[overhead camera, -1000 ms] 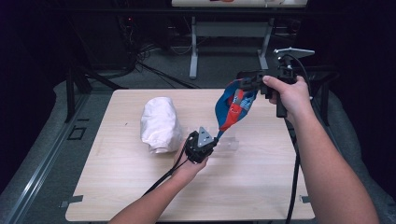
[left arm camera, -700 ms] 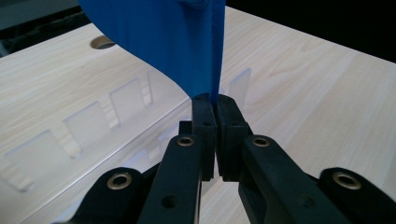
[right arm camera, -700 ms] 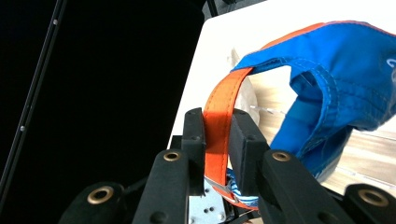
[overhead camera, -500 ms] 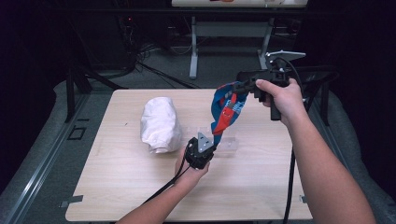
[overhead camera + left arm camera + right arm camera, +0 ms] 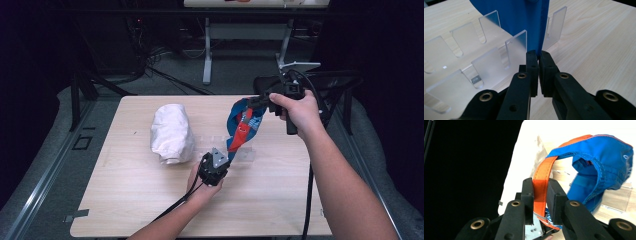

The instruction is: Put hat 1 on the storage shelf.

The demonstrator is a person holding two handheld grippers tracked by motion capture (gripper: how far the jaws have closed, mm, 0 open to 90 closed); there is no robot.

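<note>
A blue cap (image 5: 243,122) with an orange strap hangs stretched between my two grippers above the table. My right gripper (image 5: 251,103) is raised at the right and is shut on the orange strap (image 5: 543,173), with the blue crown (image 5: 604,157) beyond it. Lower down, my left gripper (image 5: 228,151) is shut on the cap's blue edge (image 5: 524,20), just above a clear acrylic rack (image 5: 489,65). In the left gripper view the jaws (image 5: 539,56) pinch the blue fabric tightly.
The clear slotted rack (image 5: 247,155) lies on the light wooden table (image 5: 150,210) beneath the cap. A white crumpled bundle (image 5: 172,132) sits to the left of it. Cables trail from both grippers, and dark floor surrounds the table.
My left gripper has pulled a little toward the near edge with the cap's edge. The right hand has shifted slightly left and nearer, still holding the strap.
</note>
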